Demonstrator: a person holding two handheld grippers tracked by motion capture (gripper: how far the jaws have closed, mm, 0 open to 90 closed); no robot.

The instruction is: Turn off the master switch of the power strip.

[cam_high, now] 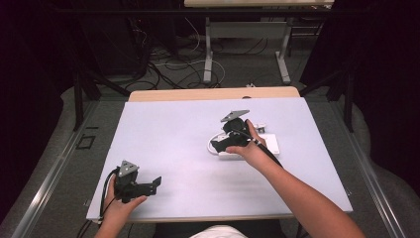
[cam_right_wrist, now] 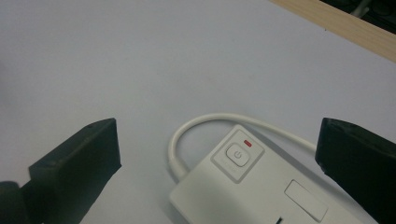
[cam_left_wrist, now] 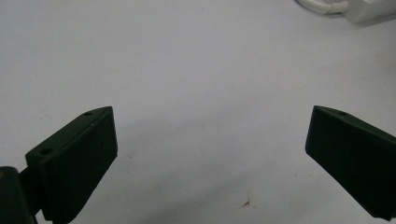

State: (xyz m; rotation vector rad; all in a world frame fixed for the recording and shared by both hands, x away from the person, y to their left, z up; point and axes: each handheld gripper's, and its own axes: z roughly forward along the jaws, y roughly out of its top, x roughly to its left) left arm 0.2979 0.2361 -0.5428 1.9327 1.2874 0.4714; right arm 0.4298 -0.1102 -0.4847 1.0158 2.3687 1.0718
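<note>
A white power strip (cam_high: 271,144) lies right of the table's middle; its cord (cam_right_wrist: 205,120) loops out from the end. In the right gripper view the strip (cam_right_wrist: 266,191) shows a round power button (cam_right_wrist: 237,155) with a small red light (cam_right_wrist: 248,143) lit beside it. My right gripper (cam_high: 218,146) hovers over the strip's left end, open, with the button end between and below its jaws (cam_right_wrist: 217,140), not touched. My left gripper (cam_high: 157,182) rests near the front left, open over bare surface (cam_left_wrist: 210,140).
A pale mat (cam_high: 168,129) covers the table, with a wooden edge (cam_high: 213,93) at the far side. A small grey-white item (cam_high: 260,125) lies just beyond the strip. Past the table, cables (cam_high: 168,67) trail on the floor under another table's legs (cam_high: 208,54).
</note>
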